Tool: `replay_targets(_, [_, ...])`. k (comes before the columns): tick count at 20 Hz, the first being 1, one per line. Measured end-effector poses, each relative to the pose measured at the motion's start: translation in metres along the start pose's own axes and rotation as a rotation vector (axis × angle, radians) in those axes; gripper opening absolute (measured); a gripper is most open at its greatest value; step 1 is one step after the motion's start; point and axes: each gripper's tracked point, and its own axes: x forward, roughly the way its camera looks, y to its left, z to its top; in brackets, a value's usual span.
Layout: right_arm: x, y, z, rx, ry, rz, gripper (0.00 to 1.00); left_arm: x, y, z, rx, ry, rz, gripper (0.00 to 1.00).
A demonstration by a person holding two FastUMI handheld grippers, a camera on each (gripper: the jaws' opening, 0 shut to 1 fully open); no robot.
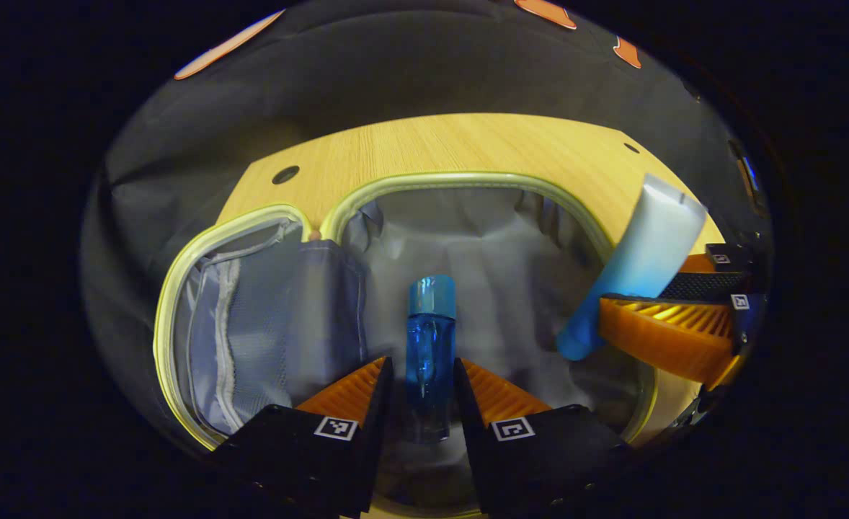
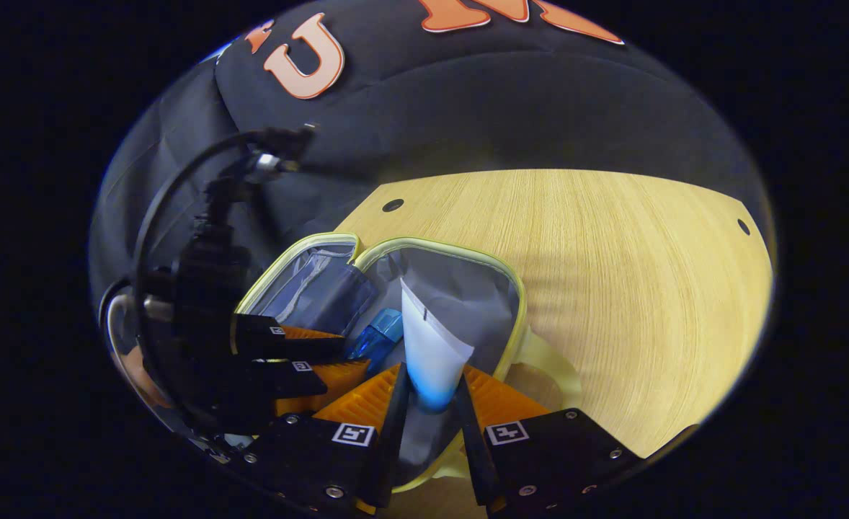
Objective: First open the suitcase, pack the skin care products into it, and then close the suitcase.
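Location: a staged recording booth, not a lived-in room.

Black cloth wall (image 2: 468, 108) hangs in loose folds close behind a pale wood-grain tabletop (image 2: 612, 288), closing off the space on the sides seen (no windows, furniture or household fittings are visible). The tabletop has small round holes drilled near its corners, as on a fixture board. Square printed tracking markers sit on the handheld gripper bodies, and a black cable loops from one unit in the right gripper view. Lighting is directed onto the work surface; the surroundings are dark.
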Motion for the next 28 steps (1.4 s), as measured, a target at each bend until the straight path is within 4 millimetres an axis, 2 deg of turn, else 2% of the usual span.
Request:
replay_targets(4, [0.0,0.0,-0.002,0.027,0.028,-0.022,0.42,-0.032,0.01,0.006,-0.044,-0.083,0.004,0.66])
replay_targets(5, [-0.001,0.0,-0.001,0.032,0.037,-0.024,0.42,-0.037,0.015,0.006,-0.046,-0.095,0.017,0.73])
replay_targets(8, [-0.002,0.012,-0.016,0.068,0.112,-0.003,0.42,-0.057,0.031,0.019,-0.063,-0.153,0.078,0.75])
replay_targets(11, [-0.003,0.013,-0.014,0.061,0.112,-0.008,0.44,-0.068,0.054,0.024,-0.121,-0.184,0.126,0.75])
replay_targets(12, [-0.002,0.018,-0.016,0.076,0.115,-0.002,0.47,-0.074,0.065,0.023,-0.148,-0.197,0.146,0.75])
replay_targets(13, [0.0,0.018,-0.015,0.082,0.112,-0.011,0.57,-0.074,0.076,0.019,-0.174,-0.207,0.158,0.83])
replay_targets(16, [-0.005,0.01,-0.01,0.077,0.09,-0.042,0.61,-0.082,0.11,0.01,-0.267,-0.236,0.199,0.83])
replay_targets(17, [-0.008,0.008,-0.005,0.074,0.07,-0.051,0.66,-0.081,0.122,0.006,-0.287,-0.246,0.208,0.83])
replay_targets(18, [-0.01,0.006,0.0,0.069,0.043,-0.063,0.63,-0.085,0.133,0.002,-0.297,-0.248,0.223,0.83])
replay_targets(19, [-0.013,0.004,0.007,0.068,0.016,-0.075,0.77,-0.091,0.147,0.0,-0.3,-0.258,0.24,0.84])
replay_targets(22, [-0.042,-0.01,0.032,0.068,-0.1,-0.114,0.9,-0.099,0.185,-0.006,-0.336,-0.293,0.27,0.84])
replay_targets(23, [-0.051,-0.014,0.043,0.064,-0.138,-0.134,0.95,-0.106,0.194,-0.007,-0.36,-0.306,0.279,0.9])
replay_targets(25, [-0.068,-0.021,0.062,0.048,-0.203,-0.179,0.95,-0.11,0.218,-0.014,-0.419,-0.314,0.292,1.0])
replay_targets(28, [-0.105,-0.032,0.083,0.026,-0.278,-0.237,0.95,-0.111,0.257,-0.03,-0.522,-0.325,0.298,1.0])
